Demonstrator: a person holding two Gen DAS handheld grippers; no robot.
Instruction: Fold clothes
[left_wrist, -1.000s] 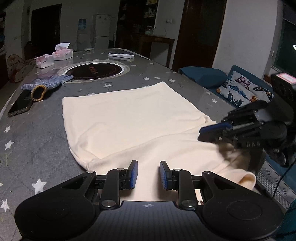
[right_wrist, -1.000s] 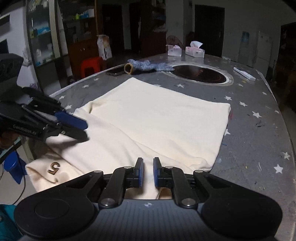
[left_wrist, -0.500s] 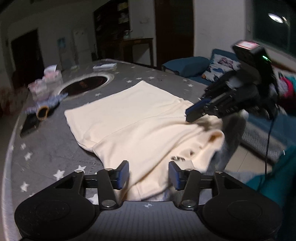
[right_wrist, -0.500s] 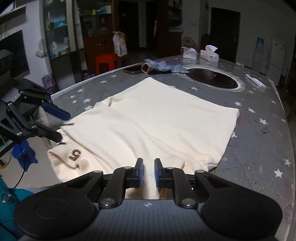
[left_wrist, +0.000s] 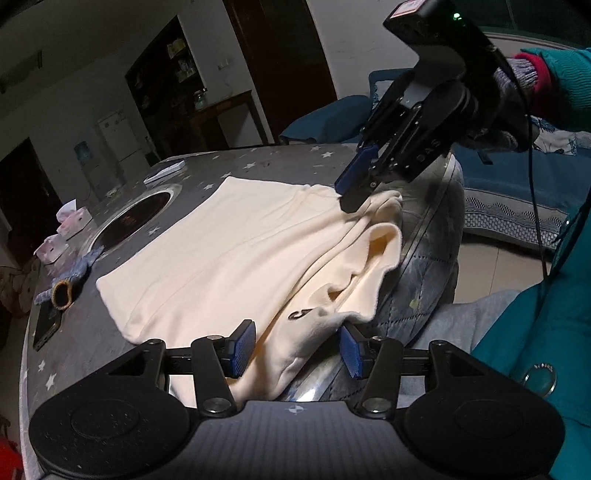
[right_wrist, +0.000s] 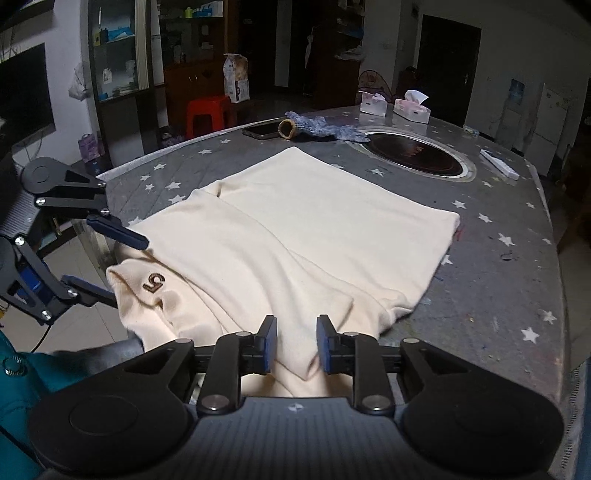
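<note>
The cream shirt (right_wrist: 295, 229) lies on the table (right_wrist: 498, 266) near the round hob (right_wrist: 413, 157), its end hanging off the edge, and both claws, left (left_wrist: 297, 349) and right (right_wrist: 293, 345), have just been opening, cloth loose between them, probably to re-grab it.

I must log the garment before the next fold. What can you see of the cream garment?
The garment is cream, soft knit by its look, lying mostly flat on the star-print table. Its far part is smooth; the near end is bunched and droops over the table edge. A small dark "5" marks the near corner. Fabric sits between both tongs, left and right, but neither pair of pads presses on it.
</note>
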